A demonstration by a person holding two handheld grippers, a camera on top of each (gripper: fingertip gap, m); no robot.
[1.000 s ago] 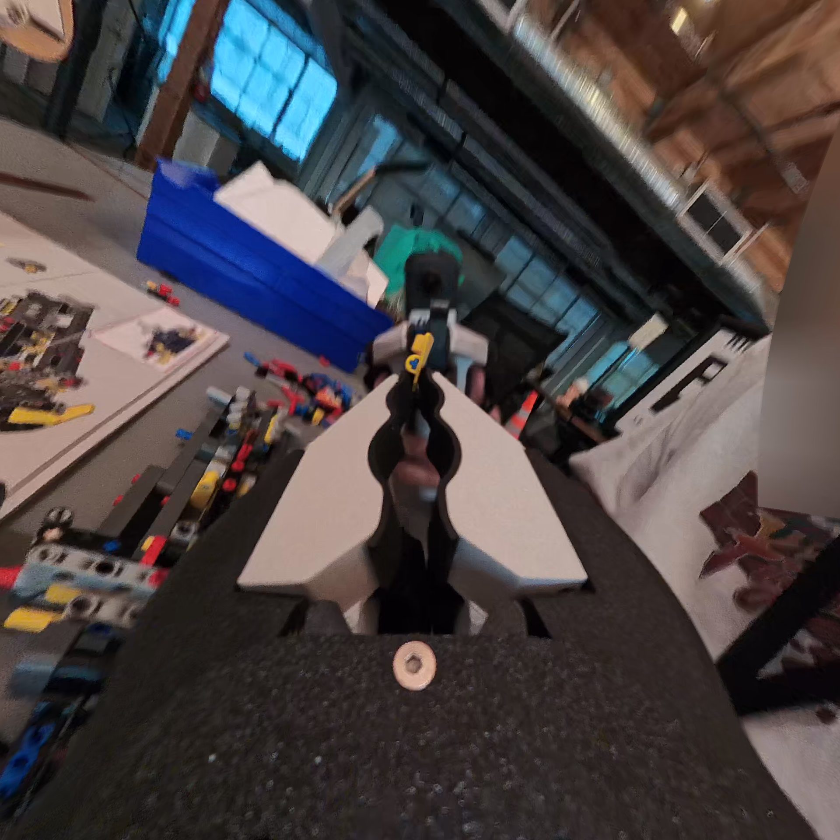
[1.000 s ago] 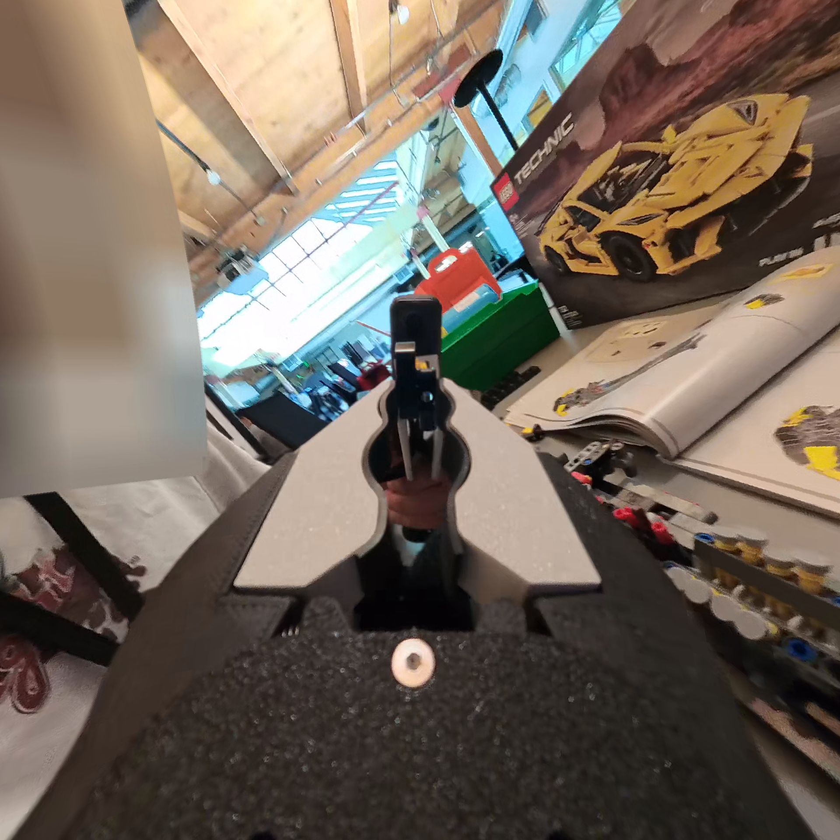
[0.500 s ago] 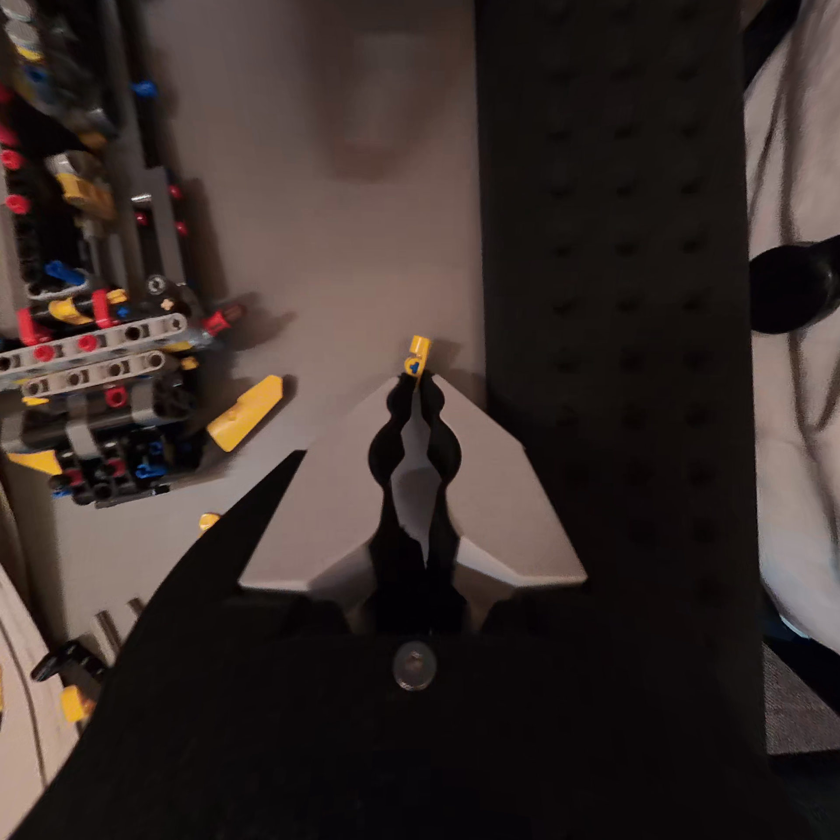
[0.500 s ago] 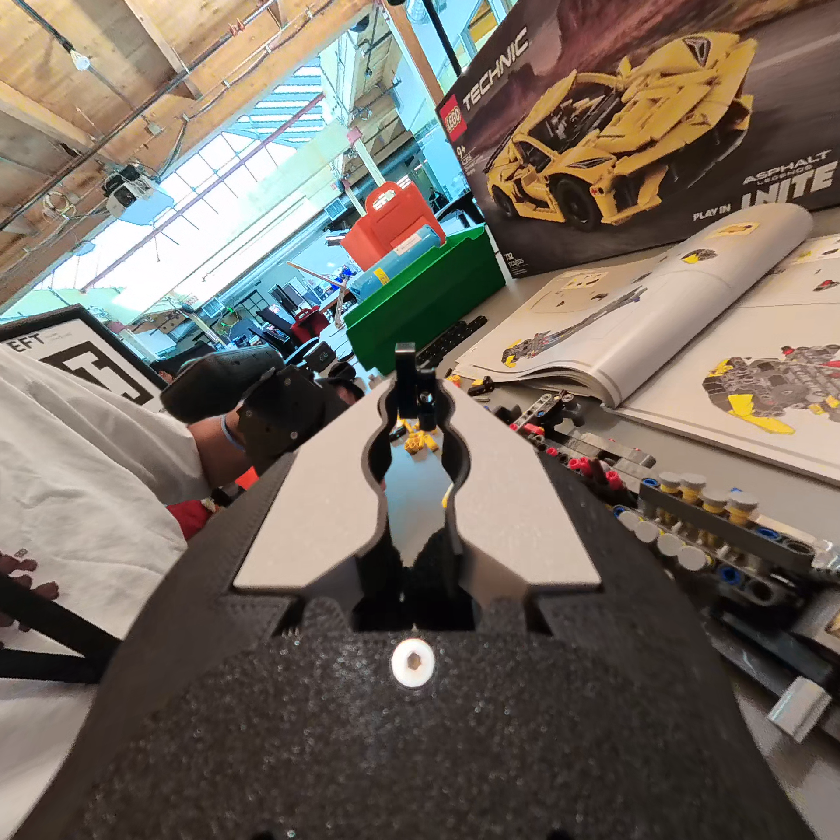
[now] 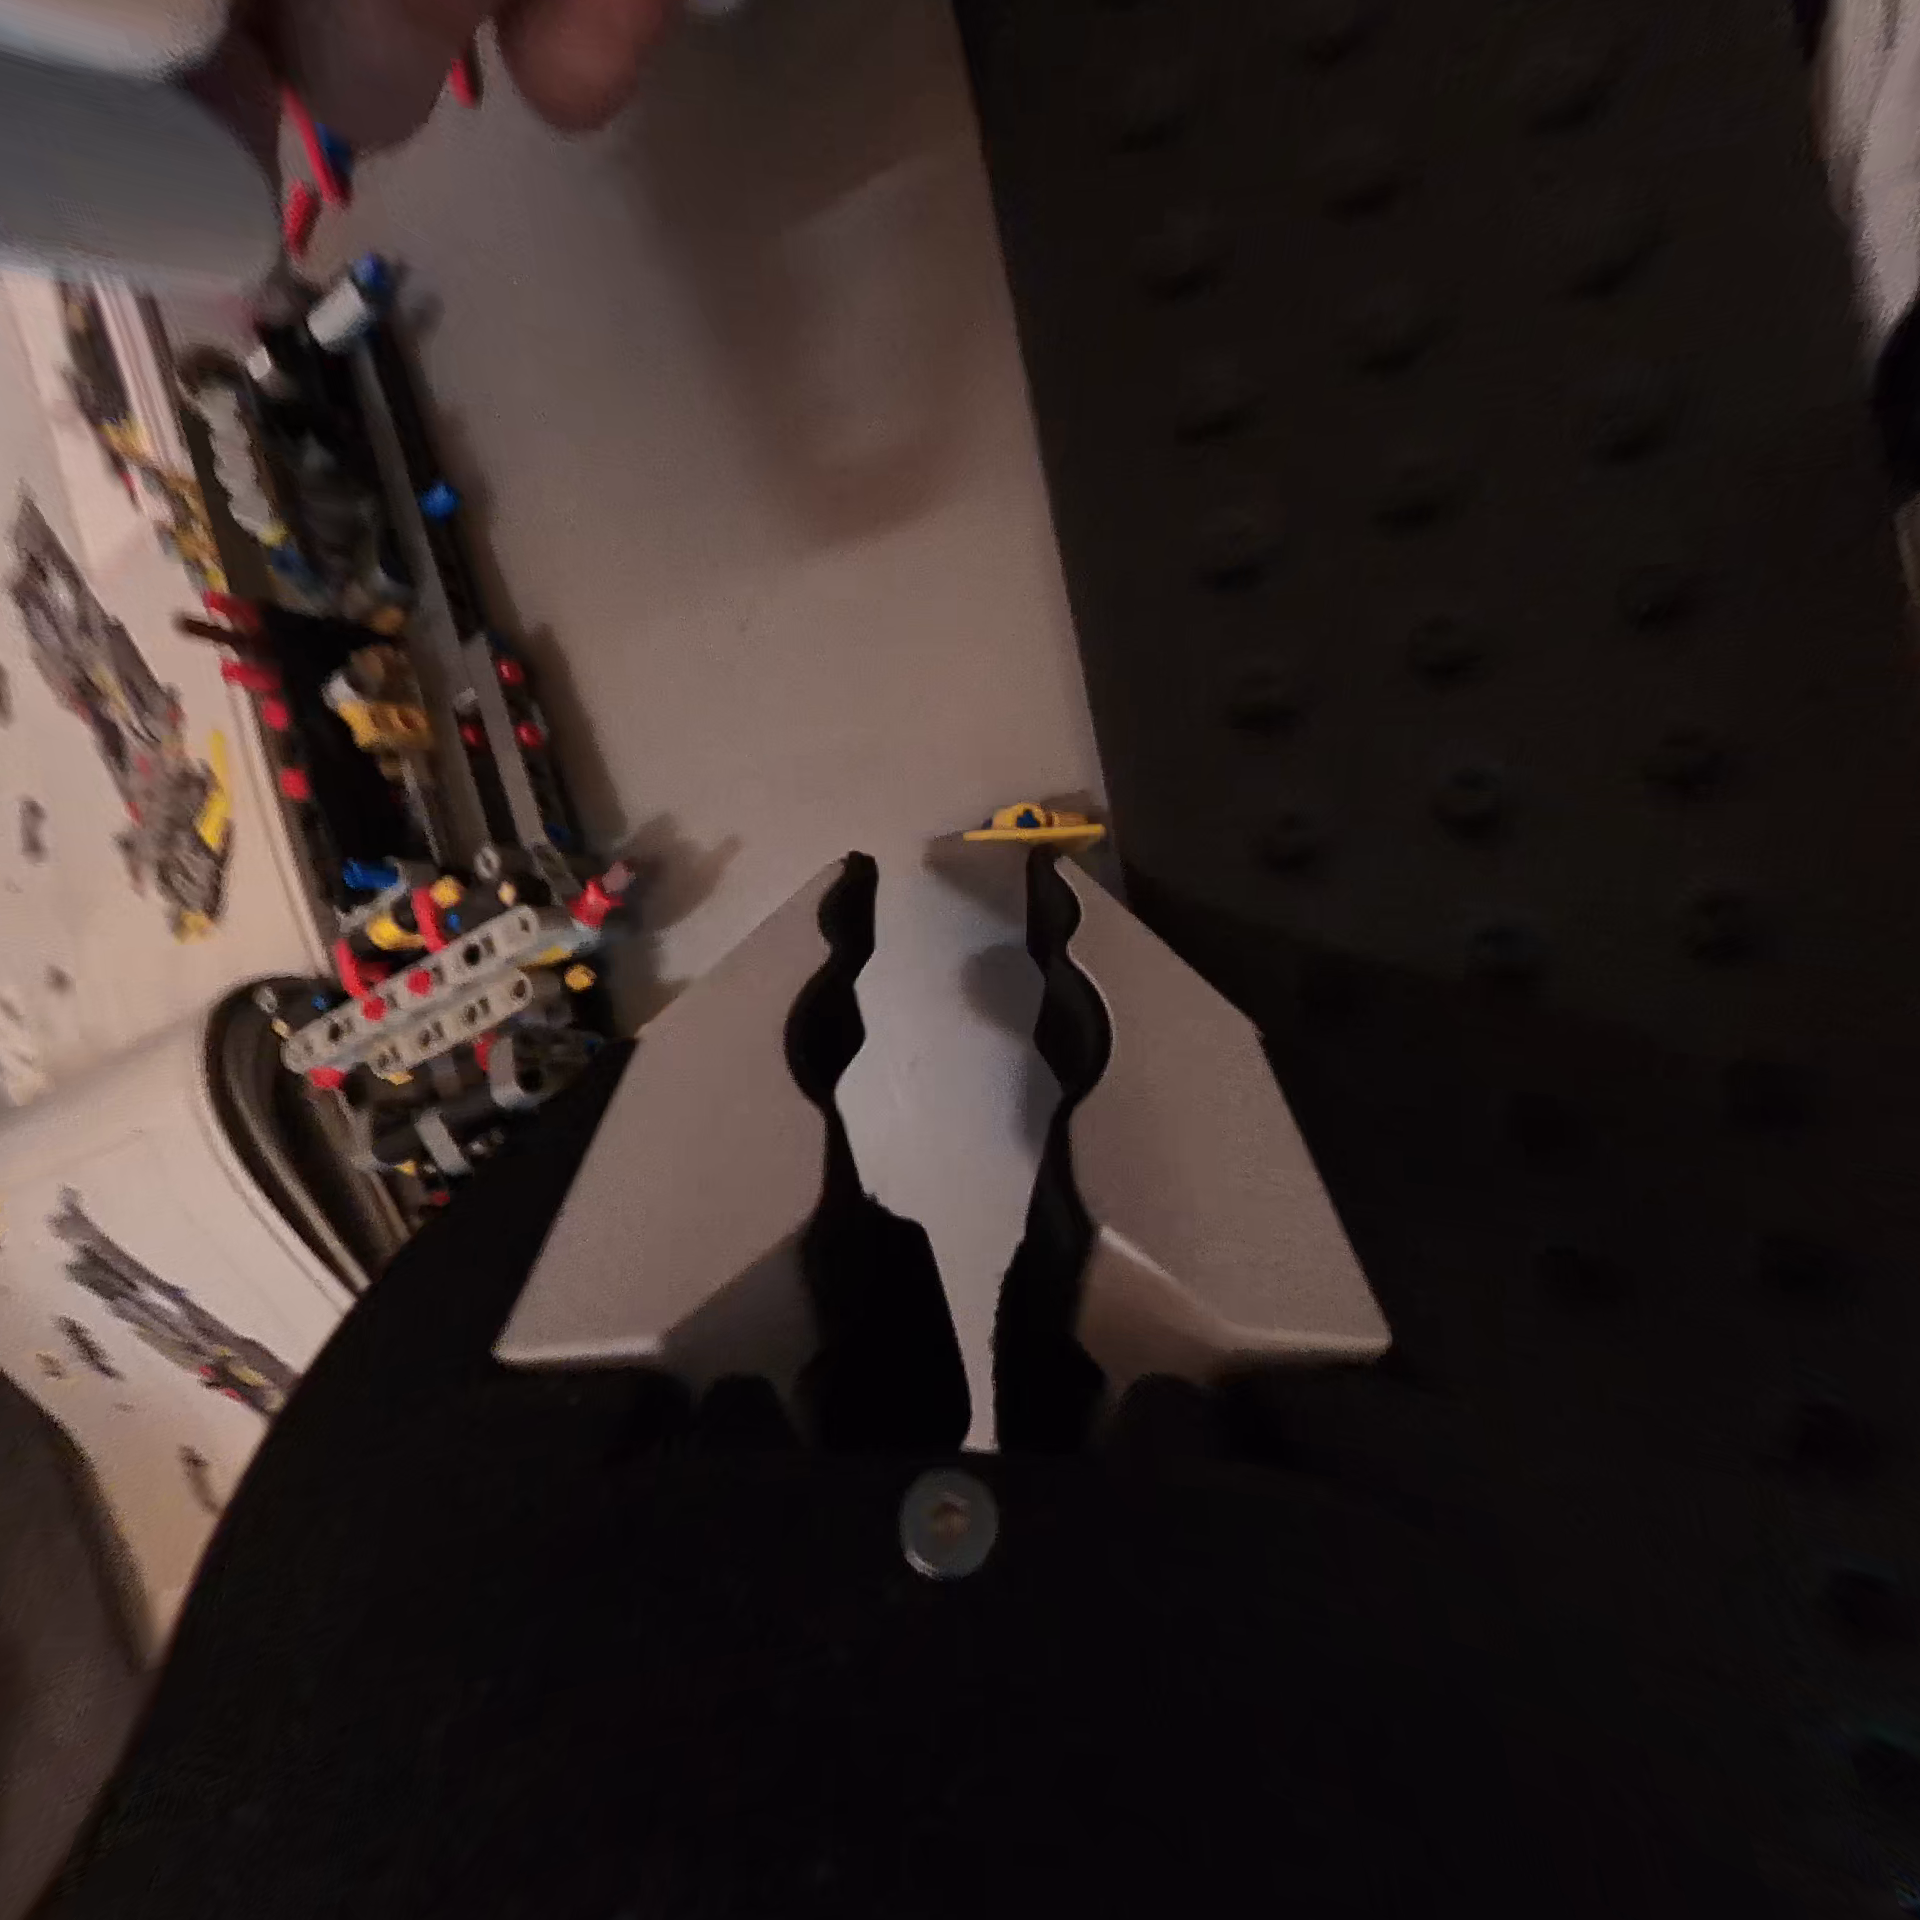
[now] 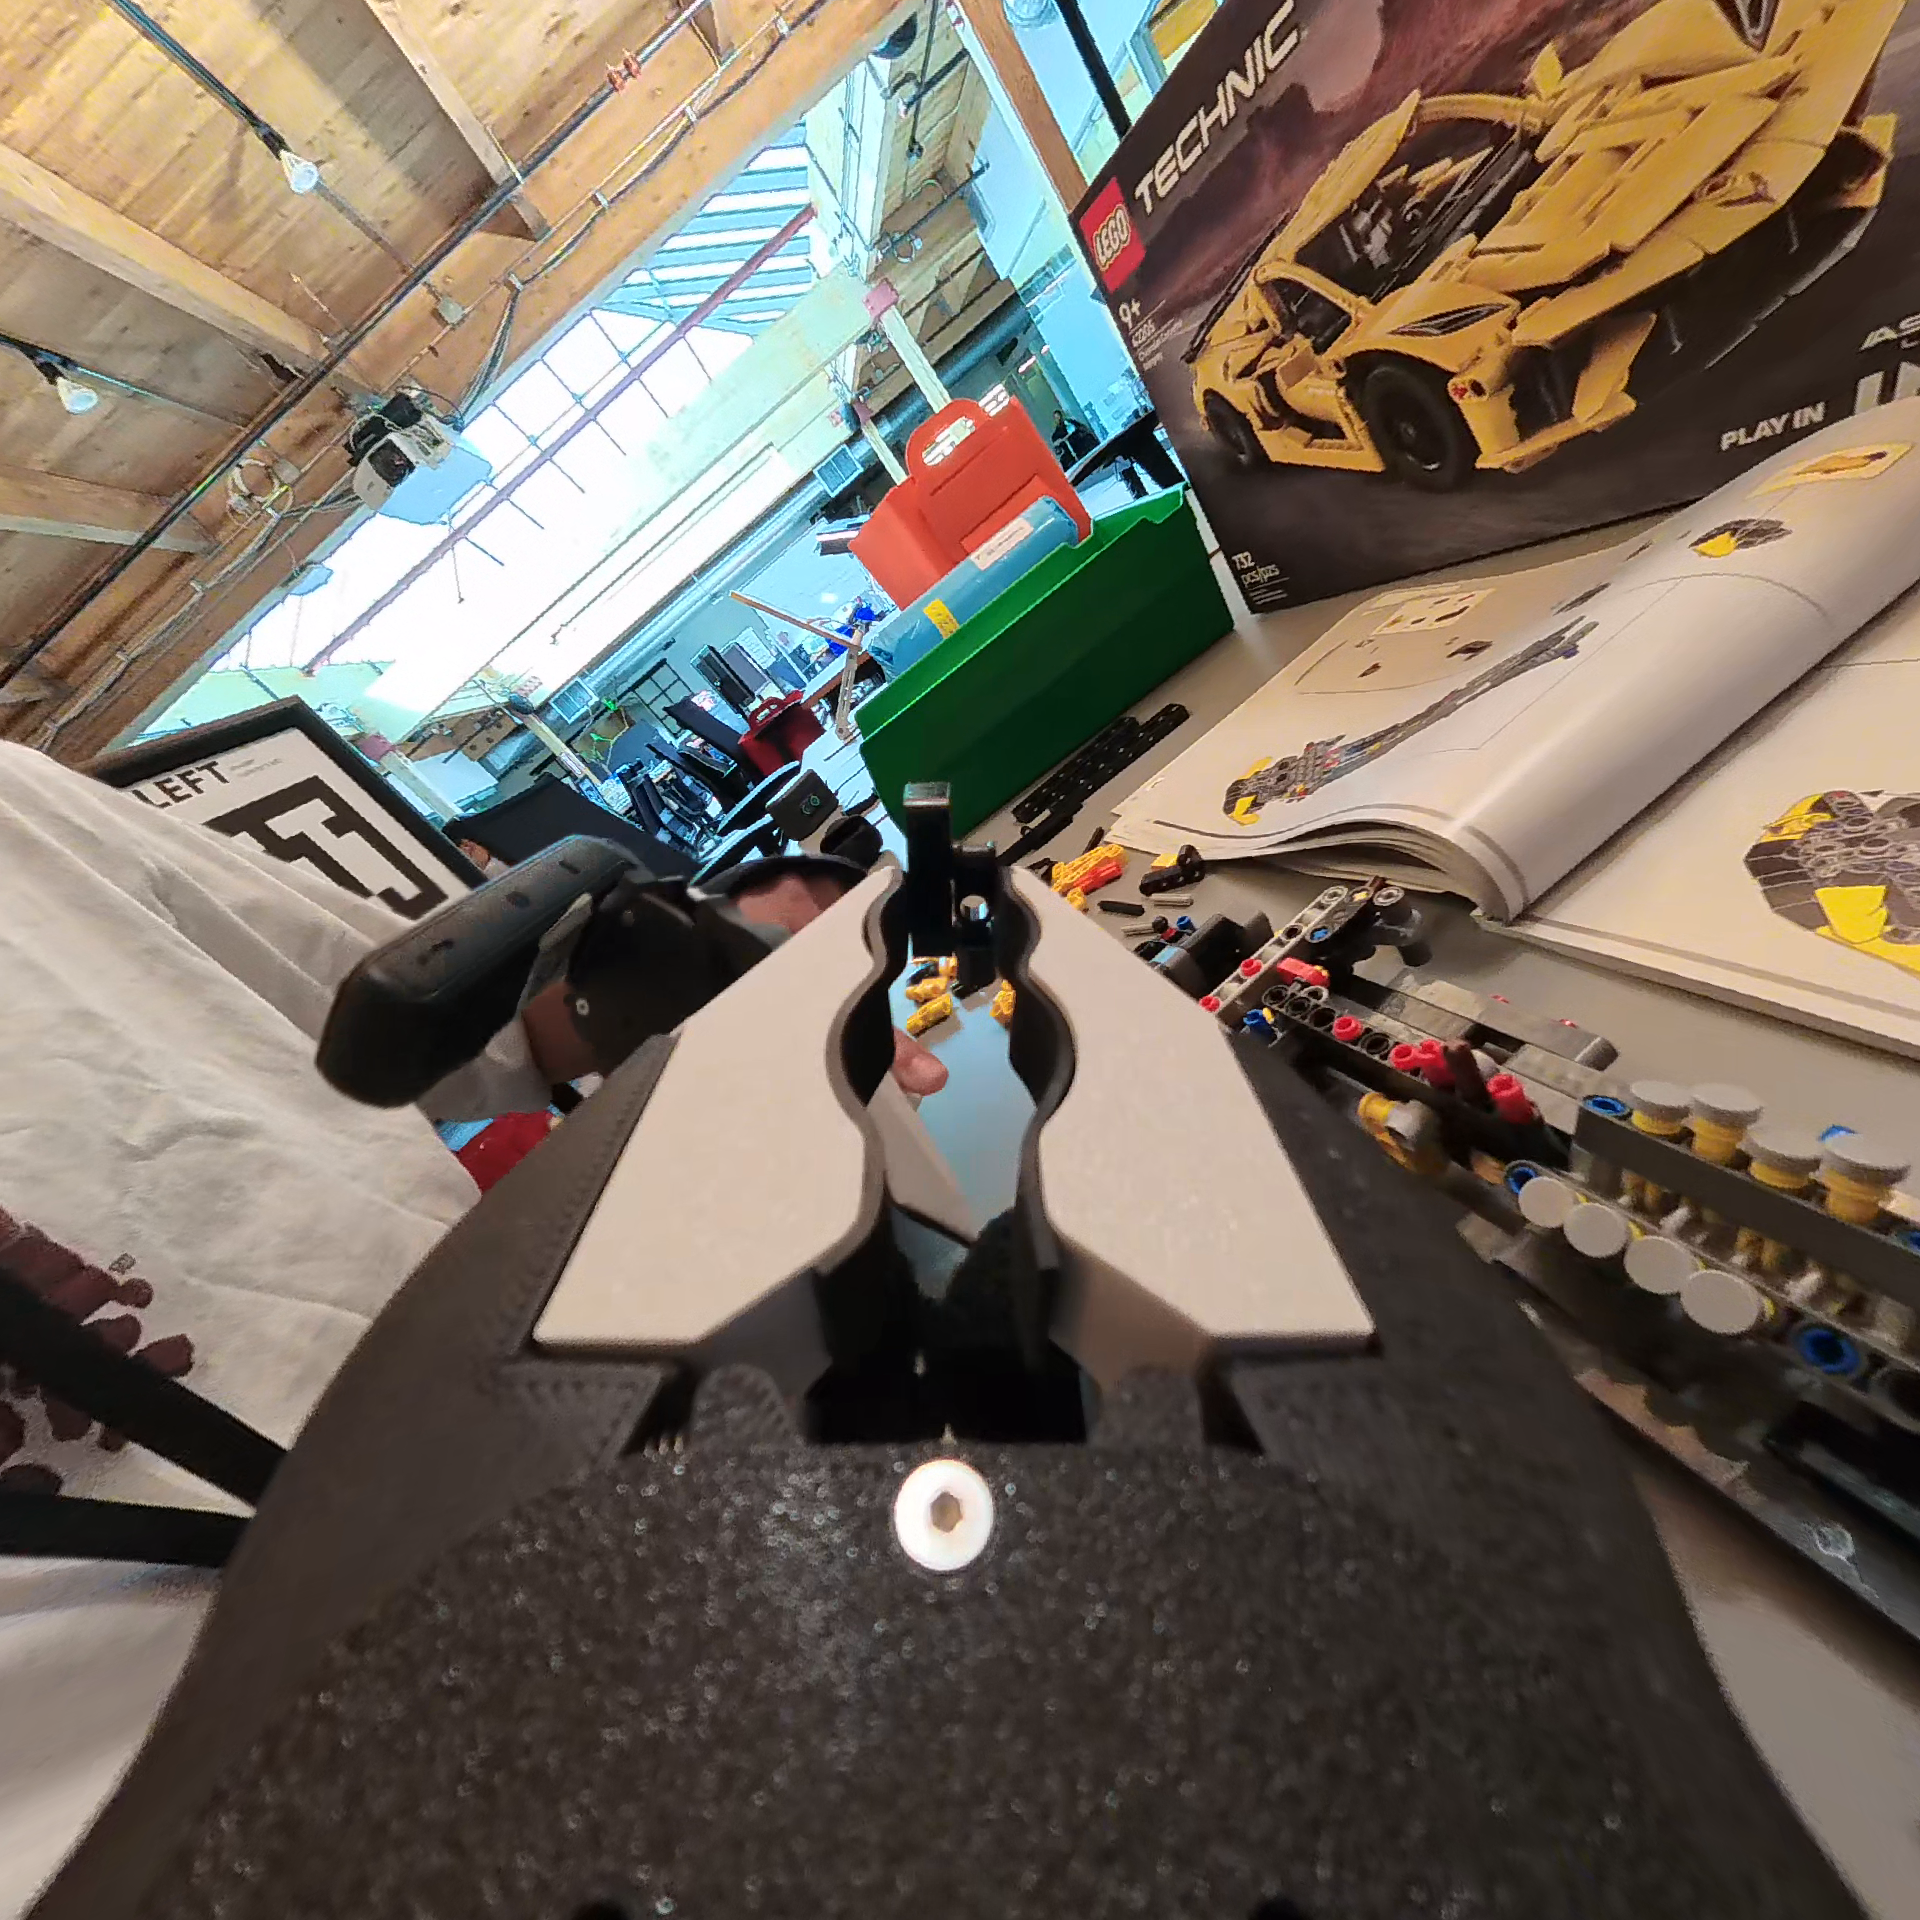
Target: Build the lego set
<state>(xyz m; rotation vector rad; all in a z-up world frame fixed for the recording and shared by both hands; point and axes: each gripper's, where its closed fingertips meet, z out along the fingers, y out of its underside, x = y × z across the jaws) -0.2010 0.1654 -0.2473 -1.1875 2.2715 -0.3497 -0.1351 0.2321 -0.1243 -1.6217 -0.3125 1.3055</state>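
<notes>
In the left wrist view my left gripper [image 5: 948, 868] points down at the pale table [image 5: 779, 644] with its jaws open and empty. A small yellow piece with a blue pin [image 5: 1034, 828] lies just past one fingertip, against the edge of a dark dimpled strip [image 5: 1455, 520]. The partly built chassis [image 5: 416, 831] lies to the left. My right gripper [image 6: 951, 894] is shut on a small black lego piece [image 6: 928, 873] held above the table. The left gripper [image 6: 488, 956] also shows in the right wrist view, lower left. The chassis [image 6: 1558, 1143] lies to the right.
An open instruction book [image 6: 1558, 748], the set's box [image 6: 1507, 260] and a green bin [image 6: 1039, 644] stand at the back right. Loose yellow pieces [image 6: 930, 1003] lie beyond my right fingers. A blurred hand [image 5: 468, 52] shows at the top. Book pages [image 5: 94, 727] lie far left. Across from one pair of fingers to the other is roughly 15 centimetres.
My left gripper swung down over the table and opened; the yellow piece it held now lies on the table. My right gripper came lower, still shut on the black piece.
</notes>
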